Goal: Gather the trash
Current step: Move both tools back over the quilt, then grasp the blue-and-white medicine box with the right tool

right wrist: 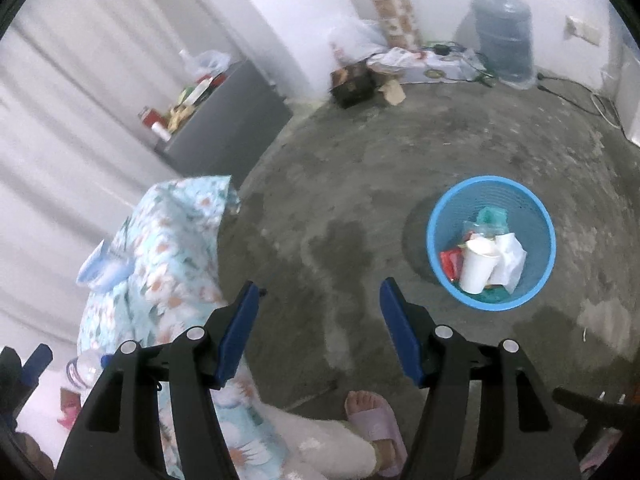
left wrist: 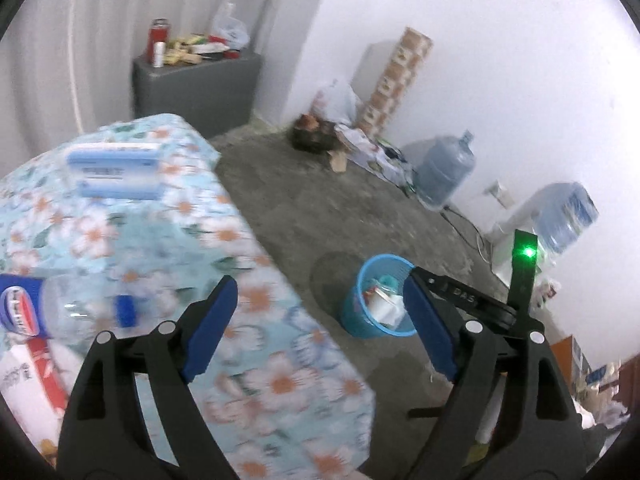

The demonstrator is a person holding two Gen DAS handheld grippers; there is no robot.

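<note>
A clear plastic bottle (left wrist: 68,312) with a blue cap and blue label lies on the floral tablecloth (left wrist: 248,296) at the left, beside a red-and-white packet (left wrist: 32,384). A blue-and-white box (left wrist: 116,176) lies farther back on the table. My left gripper (left wrist: 320,324) is open and empty, just right of the bottle, over the table edge. A blue trash basket (left wrist: 360,320) stands on the floor with cups and wrappers inside. In the right wrist view the basket (right wrist: 440,216) is ahead to the right. My right gripper (right wrist: 320,320) is open and empty above the floor.
Bare concrete floor (right wrist: 360,184) lies between table and basket. A grey cabinet (left wrist: 196,88) with clutter stands by the curtain. Water jugs (left wrist: 448,168), bags and a tiled column (left wrist: 400,76) line the far wall. A person's sandalled foot (right wrist: 372,412) is near the table.
</note>
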